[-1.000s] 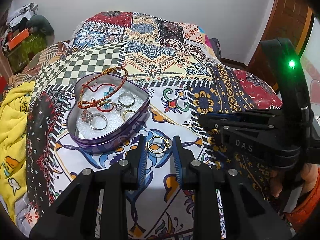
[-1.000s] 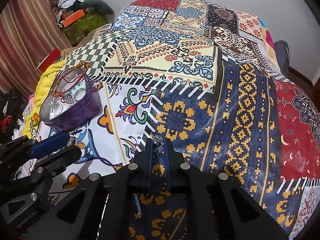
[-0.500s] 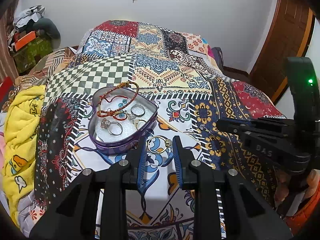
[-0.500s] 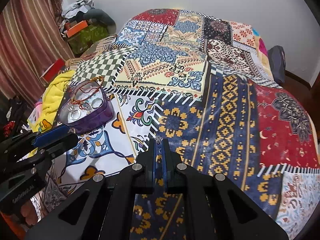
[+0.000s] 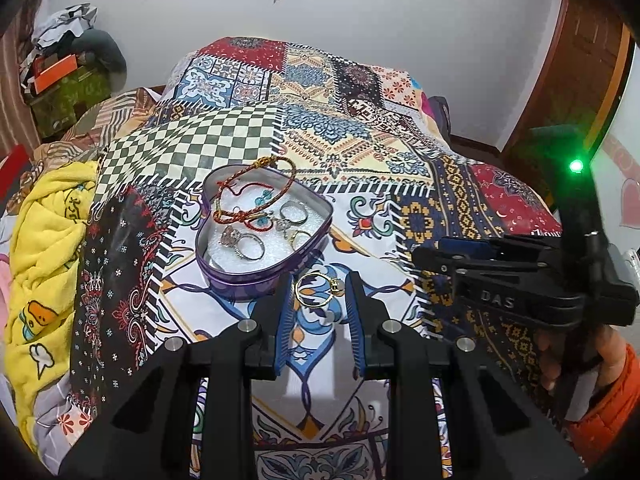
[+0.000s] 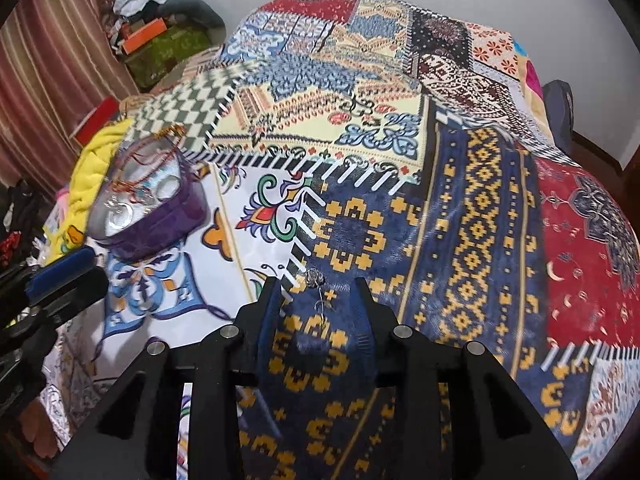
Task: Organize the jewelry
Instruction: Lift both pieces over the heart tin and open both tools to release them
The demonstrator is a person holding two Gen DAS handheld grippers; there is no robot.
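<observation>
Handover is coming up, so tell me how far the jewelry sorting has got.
Done: the purple heart tin holds several rings and the red cord bracelets. In hand: the left gripper pinches a gold ring just short of the tin. Left: a small silver piece sits between the open fingers of the right gripper, over the blue quilt patch, far from the tin.

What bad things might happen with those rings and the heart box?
1. The gold ring sits between the left gripper fingers, which look barely shut on it. It may slip onto the busy bedspread and be hard to spot.
2. The red bracelet hangs over the heart tin rim and might snag.
3. The small silver ring by the open right gripper looks easy to lose.
</observation>
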